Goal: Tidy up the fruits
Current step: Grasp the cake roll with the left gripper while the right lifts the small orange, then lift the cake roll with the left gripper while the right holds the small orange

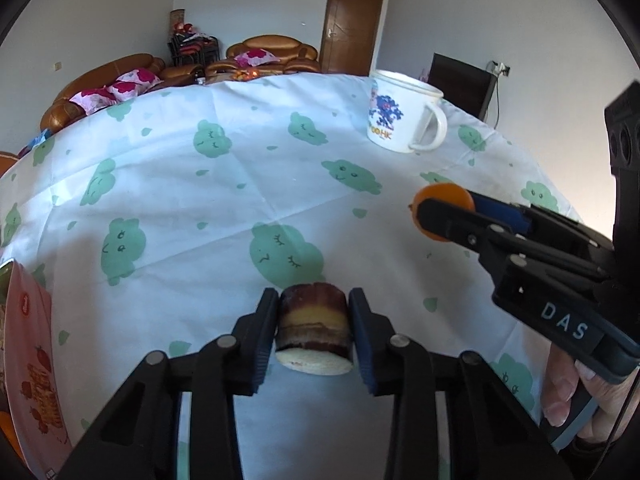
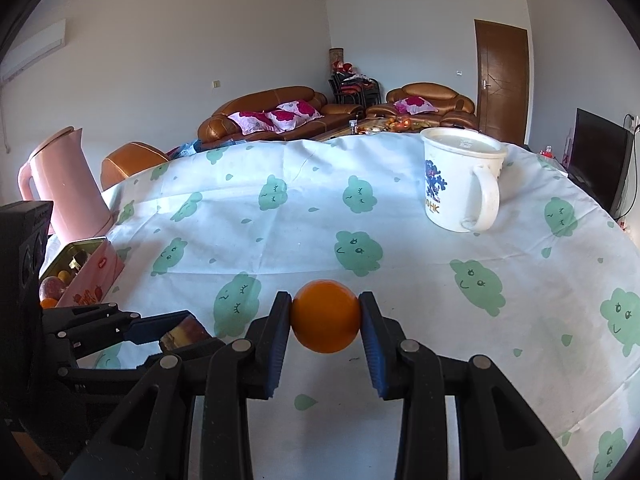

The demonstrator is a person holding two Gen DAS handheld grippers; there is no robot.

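A short cut piece of purple-brown cane [image 1: 314, 328] with a pale end rests on the cloud-print tablecloth [image 1: 180, 200], and my left gripper [image 1: 313, 299] is shut on its sides. To the right, my right gripper [image 1: 434, 216] is shut on a small orange [image 1: 448, 194], held just above the cloth. In the right wrist view the orange [image 2: 325, 316] is pinched between both pads of the right gripper [image 2: 325, 301]. At lower left there, the cane piece [image 2: 186, 331] shows in the left gripper.
A pink tin box [image 2: 98, 276] holding several fruits [image 2: 52, 286] stands at the table's left edge, beside a pink kettle [image 2: 64, 184]. A white printed mug [image 2: 460, 184] stands at the far right. A hand [image 1: 572, 392] grips the right tool's handle.
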